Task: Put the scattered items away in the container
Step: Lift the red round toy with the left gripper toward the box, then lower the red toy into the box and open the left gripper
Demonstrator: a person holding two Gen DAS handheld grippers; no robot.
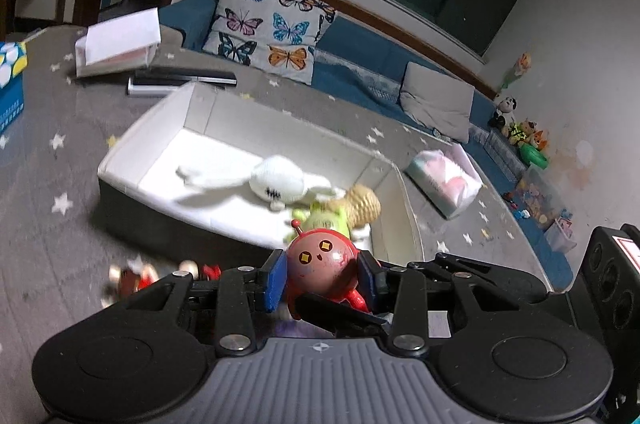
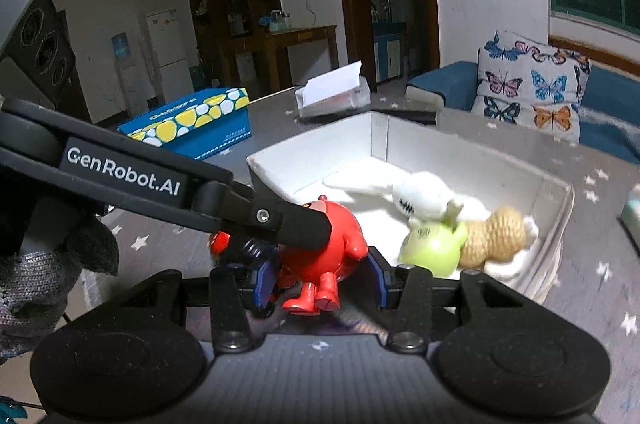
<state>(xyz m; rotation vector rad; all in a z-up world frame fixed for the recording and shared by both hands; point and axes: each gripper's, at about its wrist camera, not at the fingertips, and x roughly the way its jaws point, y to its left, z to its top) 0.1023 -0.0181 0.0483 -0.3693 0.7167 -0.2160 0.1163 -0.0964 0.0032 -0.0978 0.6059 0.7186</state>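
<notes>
The red figure, a round-headed toy with diamond eyes and a ball-tipped antenna, is off the table just short of the near wall of the white box, not yet inside it. The left gripper is narrowed onto it, one blue pad against each side of the head. In the right wrist view the same toy shows its back and two legs, and the right gripper has its own blue pads drawn in close on both flanks, apparently touching, while a black finger of the left gripper lies across the toy's upper side. Inside the box, toward its right end, a white plush lies beside a green toy and a tan knitted piece. On the grey star-patterned cloth left of the box's near corner sit blurred small red toys. A clear pouch lies just right of the box, a blue tissue carton well to its left, and a butterfly cushion on the sofa beyond it.
</notes>
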